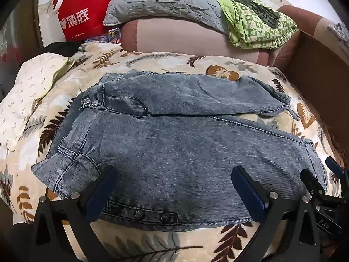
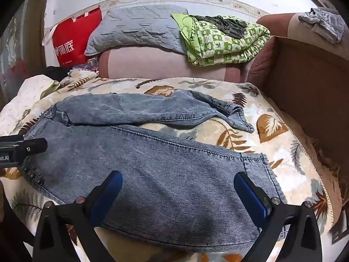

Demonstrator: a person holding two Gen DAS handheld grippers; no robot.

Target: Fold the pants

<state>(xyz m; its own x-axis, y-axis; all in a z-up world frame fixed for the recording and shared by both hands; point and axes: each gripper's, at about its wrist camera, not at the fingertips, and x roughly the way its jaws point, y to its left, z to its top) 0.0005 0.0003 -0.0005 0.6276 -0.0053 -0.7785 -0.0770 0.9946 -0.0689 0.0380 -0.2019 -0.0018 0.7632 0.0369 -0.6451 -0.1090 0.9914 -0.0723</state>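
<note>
Grey-blue denim pants (image 1: 174, 144) lie spread on a leaf-print blanket (image 1: 152, 61), waist to the left, the two legs running right and splayed apart. My left gripper (image 1: 174, 174) is open, its jaws wide apart over the near waist part, holding nothing. My right gripper (image 2: 177, 182) is open over the near leg (image 2: 174, 170), close to its hem, holding nothing. The right gripper also shows at the right edge of the left wrist view (image 1: 322, 174). The left gripper shows at the left edge of the right wrist view (image 2: 24, 148).
Behind the blanket stands a pink sofa back (image 2: 163, 65) with a grey quilted pillow (image 2: 139, 28) and a folded green quilt (image 2: 222, 41). A red bag (image 2: 72, 45) is at back left. A brown armrest (image 2: 305, 83) bounds the right. A white cloth (image 1: 28, 87) lies left.
</note>
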